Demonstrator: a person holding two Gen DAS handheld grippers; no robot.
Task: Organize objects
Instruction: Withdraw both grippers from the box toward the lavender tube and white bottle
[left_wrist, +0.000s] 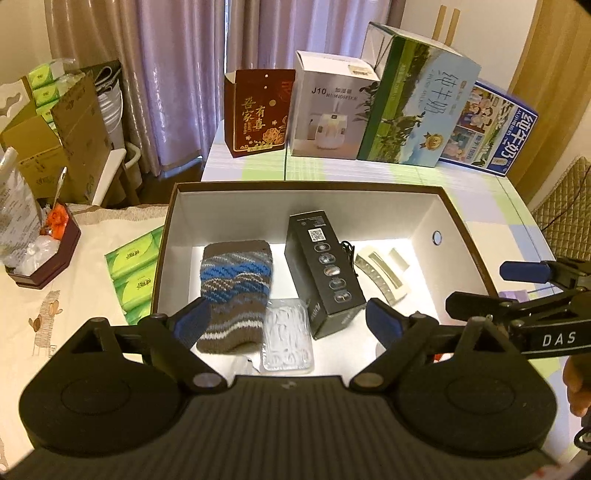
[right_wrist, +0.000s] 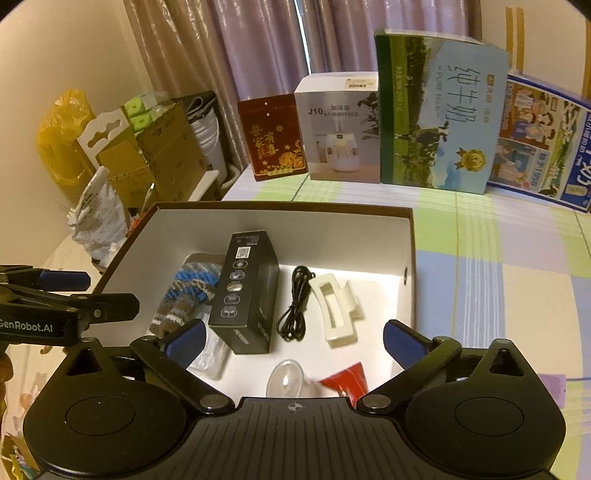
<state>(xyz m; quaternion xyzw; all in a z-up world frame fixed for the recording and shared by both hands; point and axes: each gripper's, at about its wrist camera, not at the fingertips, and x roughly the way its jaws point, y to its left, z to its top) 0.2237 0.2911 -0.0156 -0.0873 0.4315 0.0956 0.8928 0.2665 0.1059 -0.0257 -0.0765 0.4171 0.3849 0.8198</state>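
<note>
A: Objects for sorting sit inside the brown-rimmed, white-lined open cardboard box (left_wrist: 458, 218) on the pastel checked tablecloth (right_wrist: 498, 266). We log them from the left side of the box: a knitted pouch striped brown, blue and white (left_wrist: 234, 291), lying flat; a clear plastic blister pack (left_wrist: 286, 338) just beside its lower right corner.

B: Next we note the tall black printed carton with a QR code (right_wrist: 245, 291), lying on its long face, angled toward the back wall. To its right, a coiled black cable (right_wrist: 295, 306), then a cream plastic hair claw clip (right_wrist: 338, 312), apart from the cable.

A: Near the front wall we see a clear rounded plastic piece (right_wrist: 284, 376) touching a red-and-white item (right_wrist: 345, 378); its type we cannot tell.

B: Grippers?

A: We record the left gripper (left_wrist: 288, 323) spread wide above the pouch and blister pack, blue pads clamping nothing. The right gripper (right_wrist: 293, 339) is likewise spread wide over the box front, nothing between its pads.

B: Behind the box, four printed cartons stand in a row; the white humidifier carton (left_wrist: 332, 110) is second from the left.
</note>
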